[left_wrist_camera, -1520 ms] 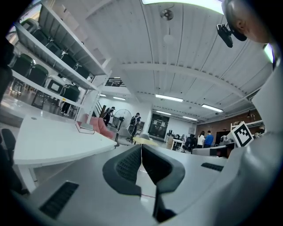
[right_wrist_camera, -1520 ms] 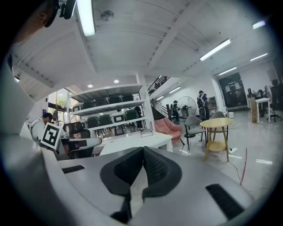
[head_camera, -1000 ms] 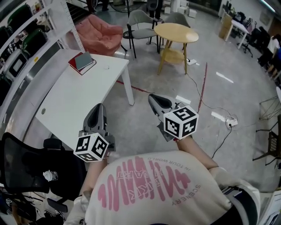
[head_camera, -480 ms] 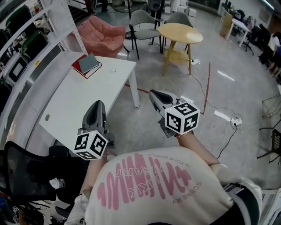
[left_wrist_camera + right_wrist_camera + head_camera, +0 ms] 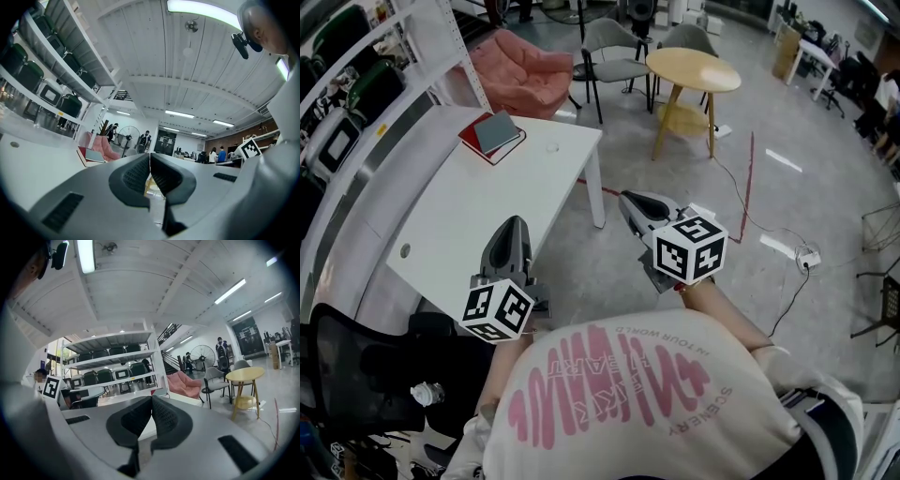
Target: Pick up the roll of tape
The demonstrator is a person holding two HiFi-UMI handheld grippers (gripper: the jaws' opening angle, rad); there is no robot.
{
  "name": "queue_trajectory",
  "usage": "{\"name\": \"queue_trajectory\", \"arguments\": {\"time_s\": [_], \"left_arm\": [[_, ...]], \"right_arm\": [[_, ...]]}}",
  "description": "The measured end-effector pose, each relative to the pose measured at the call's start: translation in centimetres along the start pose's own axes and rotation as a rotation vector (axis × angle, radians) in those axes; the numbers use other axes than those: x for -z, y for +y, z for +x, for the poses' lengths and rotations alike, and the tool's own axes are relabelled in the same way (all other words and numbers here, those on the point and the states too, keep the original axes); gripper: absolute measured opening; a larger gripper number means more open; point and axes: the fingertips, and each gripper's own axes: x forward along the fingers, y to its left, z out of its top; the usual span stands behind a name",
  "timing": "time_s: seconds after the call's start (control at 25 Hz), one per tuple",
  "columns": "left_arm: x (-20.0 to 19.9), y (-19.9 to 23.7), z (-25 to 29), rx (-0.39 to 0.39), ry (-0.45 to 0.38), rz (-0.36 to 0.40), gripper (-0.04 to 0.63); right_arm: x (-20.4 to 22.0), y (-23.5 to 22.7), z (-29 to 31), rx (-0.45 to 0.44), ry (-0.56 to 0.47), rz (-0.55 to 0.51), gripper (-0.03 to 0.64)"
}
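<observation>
A small pale round thing (image 5: 551, 146), possibly the roll of tape, lies on the white table (image 5: 450, 211) near its far right corner; it is too small to tell for sure. Beside it lie a red and a grey-green notebook (image 5: 492, 134), which the left gripper view also shows as notebooks (image 5: 91, 155). My left gripper (image 5: 514, 227) hovers at the table's near right edge, shut and empty. My right gripper (image 5: 630, 199) is over the floor right of the table, also shut with nothing in it. In both gripper views, the left gripper (image 5: 150, 157) and the right gripper (image 5: 151, 399) show pads pressed together.
A metal shelf rack (image 5: 356, 84) with dark cases runs along the table's left. A pink beanbag (image 5: 530, 70), grey chairs (image 5: 614, 47) and a round yellow table (image 5: 694, 70) stand beyond. A black office chair (image 5: 356, 375) is at lower left. Cables and a power strip (image 5: 806, 255) lie on the floor.
The person has stepped forward: the table and the furniture beyond have slid right and nearer in the head view. Both grippers travelled along, staying shut and level.
</observation>
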Motion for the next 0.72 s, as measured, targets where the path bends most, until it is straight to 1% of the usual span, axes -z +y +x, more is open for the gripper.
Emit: {"name": "queue_trajectory", "arguments": {"time_s": [0.24, 0.48, 0.72], "left_arm": [[0.4, 1.2, -0.6, -0.010, 0.000, -0.022, 0.025], [0.9, 3.5, -1.2, -0.049, 0.018, -0.053, 0.025], [1.3, 5.0, -1.1, -0.068, 0.024, -0.074, 0.025]], "right_arm": [[0.6, 0.7, 1.0, 0.004, 0.014, -0.003, 0.015], [0.7, 1.1, 2.9, -0.004, 0.015, 0.010, 0.015], [1.3, 1.1, 4.5, -0.011, 0.047, 0.004, 0.015]]}}
